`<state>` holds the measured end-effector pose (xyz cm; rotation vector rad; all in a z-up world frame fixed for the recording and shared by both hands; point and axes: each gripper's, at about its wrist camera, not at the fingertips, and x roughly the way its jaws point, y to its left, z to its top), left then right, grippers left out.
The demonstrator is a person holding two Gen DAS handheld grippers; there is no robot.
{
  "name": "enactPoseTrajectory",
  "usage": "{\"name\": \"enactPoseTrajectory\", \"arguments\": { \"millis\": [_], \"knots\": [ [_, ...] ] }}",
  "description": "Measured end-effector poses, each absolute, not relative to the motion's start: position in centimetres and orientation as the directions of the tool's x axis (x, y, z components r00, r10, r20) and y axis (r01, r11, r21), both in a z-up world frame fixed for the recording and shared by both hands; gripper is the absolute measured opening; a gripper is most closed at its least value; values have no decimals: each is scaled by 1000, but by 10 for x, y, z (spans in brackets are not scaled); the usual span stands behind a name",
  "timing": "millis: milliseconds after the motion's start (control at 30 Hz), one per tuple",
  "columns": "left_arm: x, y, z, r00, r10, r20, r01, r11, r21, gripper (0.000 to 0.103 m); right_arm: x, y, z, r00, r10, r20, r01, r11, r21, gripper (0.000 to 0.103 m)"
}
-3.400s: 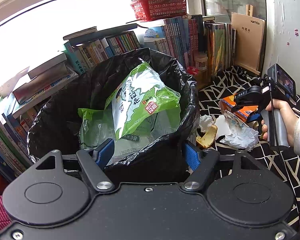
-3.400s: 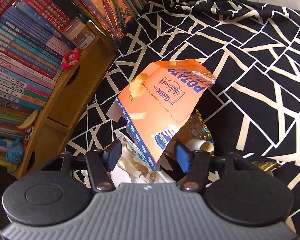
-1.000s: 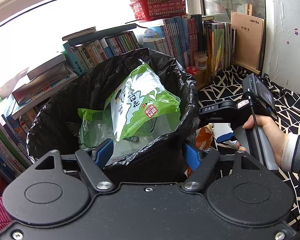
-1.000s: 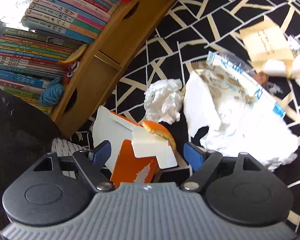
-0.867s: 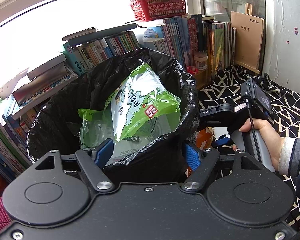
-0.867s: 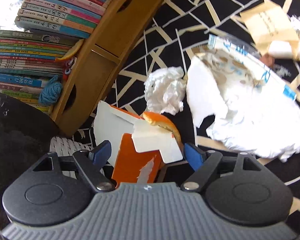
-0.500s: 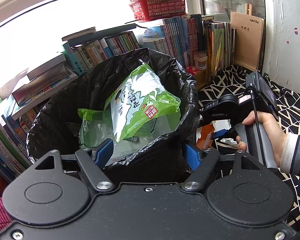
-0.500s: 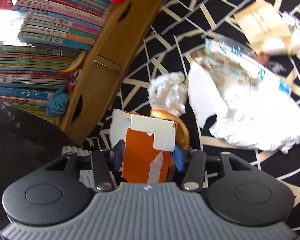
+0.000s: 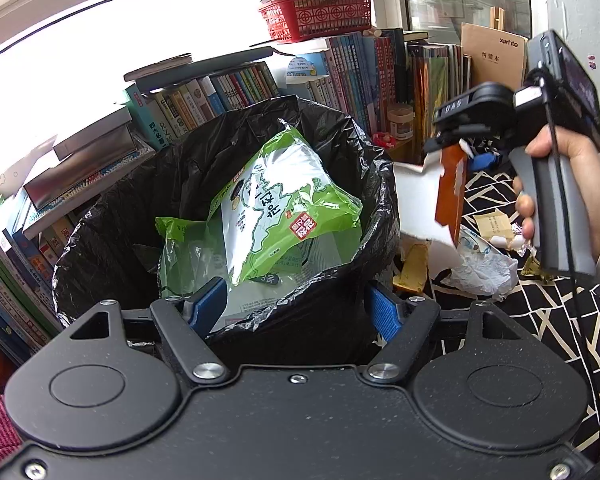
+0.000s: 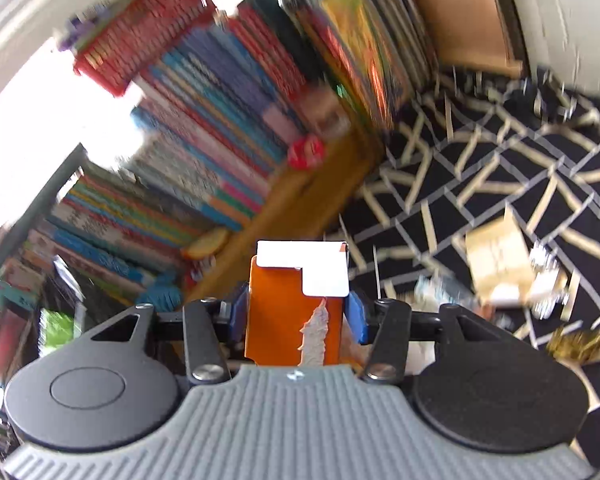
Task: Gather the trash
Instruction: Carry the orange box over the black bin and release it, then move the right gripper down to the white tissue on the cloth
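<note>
I've got the torn orange carton (image 10: 296,312) clamped in my right gripper (image 10: 296,314), lifted just right of the black-lined bin (image 9: 380,184). A green snack bag (image 9: 284,204) already sits inside. My left gripper (image 9: 296,306) is spread wide around the bin's near rim, closed on nothing. Below my right, crumpled paper (image 9: 484,268) and what looks like a cardboard scrap (image 10: 496,268) wait on the patterned tabletop (image 10: 480,152). Clear air leftward over the rim; bookshelf (image 10: 220,168) close ahead.

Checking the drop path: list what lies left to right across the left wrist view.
Black bag-lined trash bin → green and white snack bag → torn orange and white carton → right gripper shut on it → hand on the grey handle.
</note>
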<state>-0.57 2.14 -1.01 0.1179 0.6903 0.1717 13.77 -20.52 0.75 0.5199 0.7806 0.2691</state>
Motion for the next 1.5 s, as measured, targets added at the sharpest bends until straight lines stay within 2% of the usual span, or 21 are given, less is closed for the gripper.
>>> {"name": "enactPoseTrajectory", "arguments": {
  "millis": [133,267,400,533,700,767,800,1233,1500],
  "knots": [
    [-5,21,-10,756,196,-624,-119,979,164,73,130,-222,48,762,414,-498,-74,819,569,53],
    [-4,22,-10,755,193,-627,-118,980,160,73,115,-233,93,800,478,-362,-171,760,627,53],
    [-4,22,-10,755,192,-627,-118,980,159,73,97,-220,132,758,596,-264,-321,694,644,53],
    [-5,23,-10,755,187,-628,-116,981,153,73,88,-189,151,661,713,-234,-440,621,649,54],
    [-6,23,-9,756,184,-628,-115,982,149,73,85,-142,147,532,802,-271,-540,568,621,59],
    [-6,24,-9,757,183,-628,-115,982,148,73,85,-132,142,505,812,-293,-549,564,617,73],
    [-7,24,-9,756,183,-628,-116,982,148,73,83,-129,138,496,816,-298,-556,562,612,76],
    [-8,24,-8,757,181,-628,-116,983,144,73,87,-156,122,563,733,-382,-472,665,579,85],
    [-7,25,-8,757,183,-628,-116,982,147,73,97,-190,90,621,571,-538,-334,813,477,90]
  ]
}}
